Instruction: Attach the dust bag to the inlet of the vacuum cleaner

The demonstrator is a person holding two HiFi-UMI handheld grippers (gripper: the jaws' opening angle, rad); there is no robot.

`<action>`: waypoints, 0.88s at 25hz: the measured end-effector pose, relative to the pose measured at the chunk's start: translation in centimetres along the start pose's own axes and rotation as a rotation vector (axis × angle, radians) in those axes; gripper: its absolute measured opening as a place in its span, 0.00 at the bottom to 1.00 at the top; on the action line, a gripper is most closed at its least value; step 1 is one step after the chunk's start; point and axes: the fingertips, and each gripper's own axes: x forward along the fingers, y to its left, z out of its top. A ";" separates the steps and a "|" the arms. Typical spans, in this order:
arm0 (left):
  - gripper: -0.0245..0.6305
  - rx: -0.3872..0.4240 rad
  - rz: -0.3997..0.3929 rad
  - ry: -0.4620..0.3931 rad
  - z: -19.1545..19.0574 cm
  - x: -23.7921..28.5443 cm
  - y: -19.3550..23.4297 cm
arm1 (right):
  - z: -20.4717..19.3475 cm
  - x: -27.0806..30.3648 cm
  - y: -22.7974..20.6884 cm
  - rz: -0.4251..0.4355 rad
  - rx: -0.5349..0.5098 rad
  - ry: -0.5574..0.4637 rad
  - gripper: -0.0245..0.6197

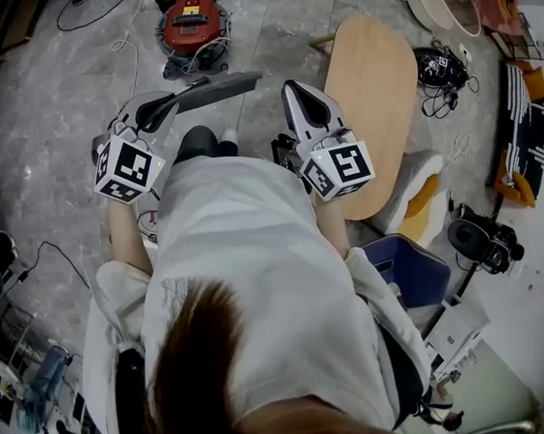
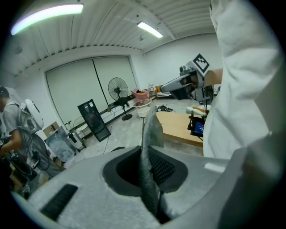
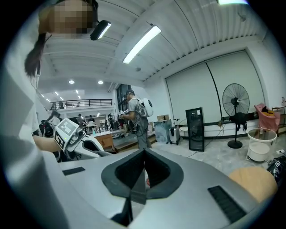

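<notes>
The left claw (image 1: pixel 179 99) is clenched on the dust bag (image 1: pixel 219 86), a flat grey piece of mesh-like fabric. In the left gripper view the fabric (image 2: pixel 151 129) stands on edge, pinched between the two jaws and rising out past their tips. In the head view the bag sticks out to the right of the claw, in the air above the grey floor (image 1: pixel 61 131). The right claw (image 1: pixel 292 87) is clenched too, its jaws meeting with nothing gripped between them in the right gripper view (image 3: pixel 144 156). It is held level beside the left one, apart from the bag. The red vacuum cleaner (image 1: pixel 192 24) sits on the floor ahead of both claws, well apart from the bag, with cables looped round it. A light wooden table (image 1: pixel 371 99) stands to the right.
</notes>
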 end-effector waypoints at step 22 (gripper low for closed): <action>0.10 -0.012 -0.160 0.003 -2.0 5.2 9.2 | 2.6 11.4 -3.5 -0.048 0.050 0.040 0.04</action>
